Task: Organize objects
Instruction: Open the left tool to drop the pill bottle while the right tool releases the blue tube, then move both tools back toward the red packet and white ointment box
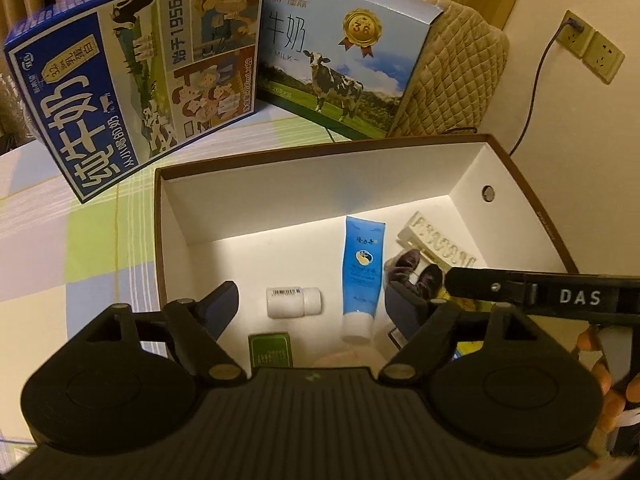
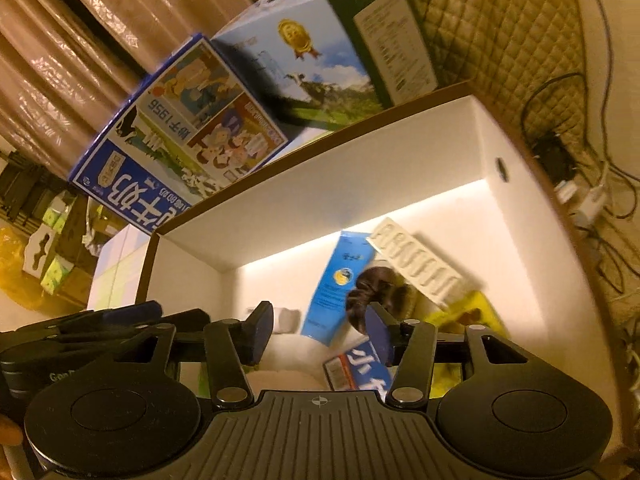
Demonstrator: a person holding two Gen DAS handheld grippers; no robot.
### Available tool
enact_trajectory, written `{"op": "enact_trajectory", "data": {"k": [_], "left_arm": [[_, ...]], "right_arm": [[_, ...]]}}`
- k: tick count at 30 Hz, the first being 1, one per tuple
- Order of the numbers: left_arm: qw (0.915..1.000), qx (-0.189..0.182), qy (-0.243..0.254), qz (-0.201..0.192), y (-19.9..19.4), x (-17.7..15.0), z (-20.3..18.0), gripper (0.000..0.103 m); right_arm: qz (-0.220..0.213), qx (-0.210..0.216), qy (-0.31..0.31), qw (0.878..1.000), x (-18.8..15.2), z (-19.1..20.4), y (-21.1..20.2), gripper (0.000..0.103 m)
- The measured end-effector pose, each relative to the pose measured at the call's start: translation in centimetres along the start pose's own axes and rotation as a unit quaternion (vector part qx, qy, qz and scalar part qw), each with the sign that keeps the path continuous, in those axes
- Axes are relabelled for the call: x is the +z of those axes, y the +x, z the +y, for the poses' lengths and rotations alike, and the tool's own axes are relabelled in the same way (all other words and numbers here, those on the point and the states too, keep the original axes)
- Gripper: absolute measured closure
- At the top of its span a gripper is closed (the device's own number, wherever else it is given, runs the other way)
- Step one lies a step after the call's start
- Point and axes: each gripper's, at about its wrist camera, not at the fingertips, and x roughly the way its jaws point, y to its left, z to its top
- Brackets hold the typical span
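Note:
An open cardboard box (image 1: 172, 216) with white inner walls sits on the checked tablecloth. On its floor lie a small white bottle (image 1: 294, 302), a blue tube (image 1: 362, 276), a green packet (image 1: 270, 350), a white blister pack (image 1: 436, 244) and a dark purple scrunchie (image 1: 416, 272). My left gripper (image 1: 314, 312) hangs open over the bottle and tube, holding nothing. My right gripper (image 2: 320, 334) is open inside the box, its right finger (image 2: 378, 332) close to the scrunchie (image 2: 376, 292). Below it lie the tube (image 2: 336, 284), a blue-and-white packet (image 2: 356, 368) and a yellow packet (image 2: 480, 312).
Two milk cartons stand behind the box, a dark blue one (image 1: 132, 72) and a light blue one (image 1: 340, 52). A quilted cover (image 1: 452, 80) sits at the back right, near wall sockets (image 1: 592, 52) and cables. The right tool's black body (image 1: 560, 296) reaches in from the right.

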Motion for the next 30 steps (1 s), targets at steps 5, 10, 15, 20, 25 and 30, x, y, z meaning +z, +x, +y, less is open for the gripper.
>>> {"op": "enact_trajectory", "data": {"k": [5, 10, 15, 20, 25, 30], "left_arm": [[0.9999, -0.004, -0.008, -0.008, -1.8, -1.0, -0.1, 0.021], [0.9996, -0.002, -0.014, -0.025, -4.4, -2.2, -0.2, 0.018], [0.9989, 0.003, -0.020, -0.042, -7.2, -3.7, -0.4, 0.015], [0.9983, 0.008, -0.023, -0.053, -9.6, -5.7, -0.6, 0.013], [0.9978, 0.009, -0.034, -0.056, -11.7, -7.7, -0.1, 0.011], [0.9975, 0.007, -0.041, -0.058, -13.4, -9.7, 0.3, 0.010]], "right_arm": [[-0.021, -0.014, -0.007, 1.000, -1.1, 0.0, -2.6, 0.046], [-0.036, -0.020, -0.014, 0.999, -2.7, 0.6, -4.8, 0.037], [-0.049, -0.016, -0.016, 0.999, -4.3, 1.5, -6.8, 0.033], [-0.060, -0.008, -0.020, 0.998, -6.0, 2.7, -8.9, 0.031], [-0.058, -0.001, -0.027, 0.998, -7.9, 3.8, -10.2, 0.031], [-0.055, 0.003, -0.031, 0.998, -9.6, 4.5, -11.1, 0.031]]}}
